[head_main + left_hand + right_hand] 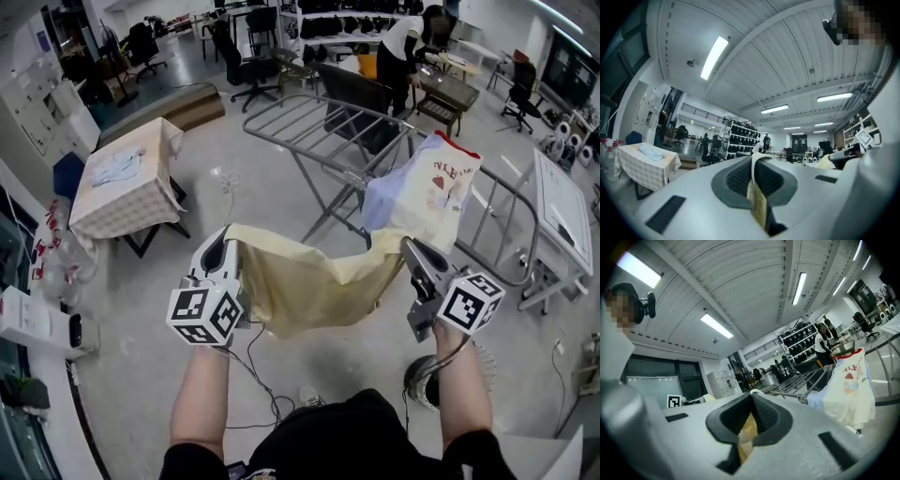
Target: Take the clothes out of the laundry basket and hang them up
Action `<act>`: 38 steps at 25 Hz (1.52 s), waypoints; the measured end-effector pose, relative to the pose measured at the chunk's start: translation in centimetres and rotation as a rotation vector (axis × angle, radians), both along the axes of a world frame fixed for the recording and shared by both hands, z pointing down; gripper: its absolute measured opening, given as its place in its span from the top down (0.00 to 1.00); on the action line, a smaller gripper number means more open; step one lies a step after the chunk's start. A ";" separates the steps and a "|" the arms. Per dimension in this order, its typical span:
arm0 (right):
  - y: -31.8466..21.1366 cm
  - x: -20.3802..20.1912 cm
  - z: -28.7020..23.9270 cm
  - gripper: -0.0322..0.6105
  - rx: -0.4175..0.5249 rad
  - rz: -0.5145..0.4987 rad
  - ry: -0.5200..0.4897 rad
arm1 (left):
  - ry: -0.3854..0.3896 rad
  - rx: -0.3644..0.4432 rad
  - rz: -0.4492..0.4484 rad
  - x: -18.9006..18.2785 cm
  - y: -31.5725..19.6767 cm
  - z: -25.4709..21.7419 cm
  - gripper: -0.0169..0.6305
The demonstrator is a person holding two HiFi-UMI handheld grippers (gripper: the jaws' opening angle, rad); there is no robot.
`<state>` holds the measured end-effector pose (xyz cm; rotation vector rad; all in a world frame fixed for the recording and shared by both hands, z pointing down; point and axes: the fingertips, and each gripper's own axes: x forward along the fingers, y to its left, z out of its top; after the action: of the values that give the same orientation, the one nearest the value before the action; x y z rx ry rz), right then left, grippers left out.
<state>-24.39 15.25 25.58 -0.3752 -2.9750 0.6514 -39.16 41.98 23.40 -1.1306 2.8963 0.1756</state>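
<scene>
Both tools are clamped shut on one pale yellow garment point(309, 286). The left gripper point(225, 242) pinches one upper corner and the right gripper point(410, 246) the other, with a strip of yellow fabric pressed between each pair of closed jaws. The cloth hangs in mid-air between them, sagging at its middle above the grey floor. Just beyond stands a metal drying rack point(319, 117). A cream T-shirt point(441, 192) and a light blue piece point(380, 202) are draped over its near end, close to the right gripper. A checked-cloth table point(122, 183) stands well apart at left.
</scene>
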 end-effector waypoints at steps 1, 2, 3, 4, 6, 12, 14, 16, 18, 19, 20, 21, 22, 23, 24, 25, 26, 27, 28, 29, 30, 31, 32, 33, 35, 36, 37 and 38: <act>0.6 -1.0 -0.1 0.93 0.005 -0.012 0.002 | -0.001 0.006 -0.012 -0.8 0.7 -0.2 0.96; 1.1 -2.1 -0.2 0.93 0.010 -0.024 0.004 | -0.003 0.011 -0.024 -1.6 1.4 -0.3 0.96; 1.6 -3.1 -0.3 0.93 0.016 -0.036 0.003 | -0.004 0.016 -0.034 -2.5 2.0 -0.4 0.96; 2.0 -4.2 -0.4 0.93 0.020 -0.045 0.002 | -0.005 0.018 -0.044 -3.3 2.6 -0.4 0.96; 2.4 -6.4 -0.5 0.93 0.026 -0.057 -0.001 | -0.002 0.014 -0.061 -5.1 3.4 -0.3 0.96; 2.4 -13.8 0.8 0.93 0.011 -0.101 0.009 | 0.037 -0.030 -0.114 -10.8 4.3 1.7 0.96; 2.3 -16.6 1.2 0.93 0.001 -0.125 0.006 | 0.042 -0.042 -0.132 -13.2 4.2 1.9 0.96; 2.0 -19.4 1.3 0.93 -0.004 -0.151 0.002 | 0.043 -0.050 -0.151 -15.6 3.8 1.8 0.96; 1.6 -21.9 1.5 0.93 -0.009 -0.178 0.002 | 0.043 -0.057 -0.169 -17.9 3.1 1.7 0.96; 1.3 -23.0 1.5 0.93 -0.012 -0.190 0.000 | 0.041 -0.059 -0.177 -18.9 2.7 1.5 0.96; 1.0 -24.0 1.4 0.93 -0.015 -0.201 -0.002 | 0.036 -0.060 -0.184 -20.0 2.3 1.2 0.96; 0.6 -25.0 1.2 0.93 -0.018 -0.211 -0.006 | 0.030 -0.060 -0.189 -21.0 1.8 0.9 0.96; 0.2 -26.0 1.0 0.93 -0.022 -0.220 -0.010 | 0.024 -0.059 -0.193 -21.9 1.2 0.6 0.96; -0.1 -26.9 0.8 0.93 -0.027 -0.228 -0.013 | 0.019 -0.059 -0.196 -22.9 0.7 0.4 0.96; -0.3 -27.7 0.7 0.93 -0.027 -0.234 -0.016 | 0.016 -0.057 -0.199 -23.8 0.3 0.2 0.96; -0.5 -28.5 0.6 0.93 -0.024 -0.236 -0.019 | 0.014 -0.054 -0.201 -24.7 0.0 0.1 0.96; -0.8 -29.3 0.4 0.93 -0.020 -0.233 -0.023 | 0.013 -0.052 -0.201 -25.6 -0.3 0.0 0.96; -1.0 -29.9 0.2 0.93 -0.018 -0.225 -0.028 | 0.012 -0.051 -0.196 -26.5 -0.6 -0.1 0.96; -1.4 -30.5 0.0 0.93 -0.019 -0.213 -0.033 | 0.009 -0.051 -0.187 -27.4 -1.0 -0.2 0.96; -1.9 -31.1 -0.2 0.93 -0.021 -0.196 -0.037 | 0.005 -0.050 -0.176 -28.4 -1.4 -0.4 0.96; -2.6 -31.7 -0.4 0.93 -0.023 -0.178 -0.040 | 0.000 -0.048 -0.164 -29.5 -2.0 -0.6 0.96; -3.3 -32.4 -0.5 0.93 -0.024 -0.159 -0.041 | -0.005 -0.044 -0.151 -30.6 -2.6 -0.8 0.96; -4.0 -33.2 -0.6 0.93 -0.025 -0.139 -0.043 | -0.009 -0.040 -0.136 -31.8 -3.3 -0.9 0.96; -4.6 -33.9 -0.7 0.93 -0.026 -0.118 -0.044 | -0.011 -0.036 -0.120 -33.0 -3.9 -1.0 0.96; -5.4 -35.5 -0.9 0.93 -0.023 -0.072 -0.045 | -0.010 -0.030 -0.079 -35.6 -5.0 -1.1 0.96; -5.7 -36.2 -1.1 0.93 -0.021 -0.044 -0.043 | -0.007 -0.028 -0.053 -36.9 -5.6 -1.1 0.96; -6.0 -36.8 -1.2 0.93 -0.020 -0.011 -0.042 | -0.002 -0.028 -0.023 -38.3 -6.3 -1.0 0.96; -6.3 -37.3 -1.3 0.93 -0.020 0.025 -0.041 | 0.003 -0.029 0.008 -39.7 -7.0 -0.9 0.96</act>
<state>-61.73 8.96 24.30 -0.3579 -3.0184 0.6854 -78.81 35.01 22.53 -1.1481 2.9068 0.1363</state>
